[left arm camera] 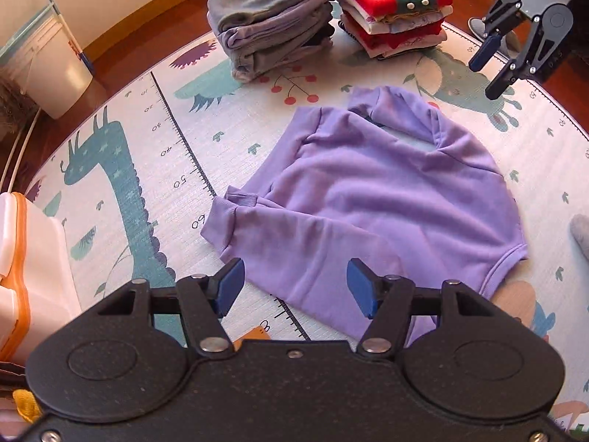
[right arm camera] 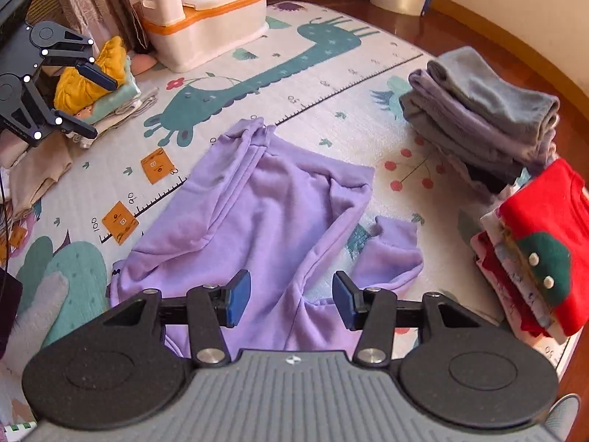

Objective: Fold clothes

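Observation:
A purple sweatshirt [left arm camera: 371, 199] lies spread and rumpled on the play mat [left arm camera: 140, 169], one sleeve folded across its lower part. It also shows in the right wrist view [right arm camera: 272, 213]. My left gripper [left arm camera: 294, 287] is open and empty, hovering over the sweatshirt's near hem. My right gripper [right arm camera: 291, 298] is open and empty above the opposite side of the sweatshirt. The right gripper shows in the left wrist view [left arm camera: 493, 70] at the far right, raised above the mat. The left gripper shows in the right wrist view [right arm camera: 95, 107] at the far left.
A folded grey and lilac stack [left arm camera: 272, 25] and a folded stack topped with a red garment [left arm camera: 394, 7] sit at the mat's far edge. A white and orange box [right arm camera: 210, 22] and a pile of unfolded clothes [right arm camera: 95, 84] lie on the other side. A white bin [left arm camera: 55, 62] stands off the mat.

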The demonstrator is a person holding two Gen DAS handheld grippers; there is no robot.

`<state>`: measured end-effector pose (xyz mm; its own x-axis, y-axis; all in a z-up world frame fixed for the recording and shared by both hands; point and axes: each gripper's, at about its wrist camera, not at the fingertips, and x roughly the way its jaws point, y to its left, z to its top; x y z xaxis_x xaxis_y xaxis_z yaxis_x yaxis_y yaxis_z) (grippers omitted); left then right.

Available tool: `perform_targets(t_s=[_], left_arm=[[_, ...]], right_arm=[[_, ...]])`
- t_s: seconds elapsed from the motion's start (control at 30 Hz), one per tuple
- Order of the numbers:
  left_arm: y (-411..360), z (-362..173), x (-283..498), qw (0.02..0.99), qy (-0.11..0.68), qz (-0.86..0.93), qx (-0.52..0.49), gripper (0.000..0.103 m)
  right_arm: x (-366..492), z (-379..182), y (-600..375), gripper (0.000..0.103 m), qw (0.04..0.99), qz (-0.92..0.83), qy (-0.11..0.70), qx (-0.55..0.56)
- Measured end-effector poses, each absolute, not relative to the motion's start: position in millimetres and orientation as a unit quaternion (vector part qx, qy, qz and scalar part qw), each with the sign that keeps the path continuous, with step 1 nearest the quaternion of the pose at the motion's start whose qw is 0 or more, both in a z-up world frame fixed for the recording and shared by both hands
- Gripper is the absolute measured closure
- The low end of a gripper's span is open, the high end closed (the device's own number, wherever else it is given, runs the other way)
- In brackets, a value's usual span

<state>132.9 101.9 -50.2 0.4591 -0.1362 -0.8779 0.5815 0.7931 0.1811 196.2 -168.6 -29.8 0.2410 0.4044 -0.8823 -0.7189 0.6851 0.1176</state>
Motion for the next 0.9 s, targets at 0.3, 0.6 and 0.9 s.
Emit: perform_targets(t_s=[0.3, 0.6, 0.9], left_arm=[[147.3, -118.1, 175.5, 0.847, 0.493, -0.162, 0.118, 0.042], [167.0, -144.8, 215.2, 0.868, 0.474, -0.134, 0.061, 0.043], [200.7, -173.0, 244.4, 0.883, 0.463, -0.079, -0.007, 0.047]], right_arm=[[248.8, -112.8, -209.2, 0.055, 0.779, 0.27, 0.561, -0.082], [288.2, -164.7, -249.0, 0.057, 0.805, 0.179, 0.564, 0.039], [308.3, -186.7, -256.4, 0.057, 0.817, 0.141, 0.553, 0.083]])
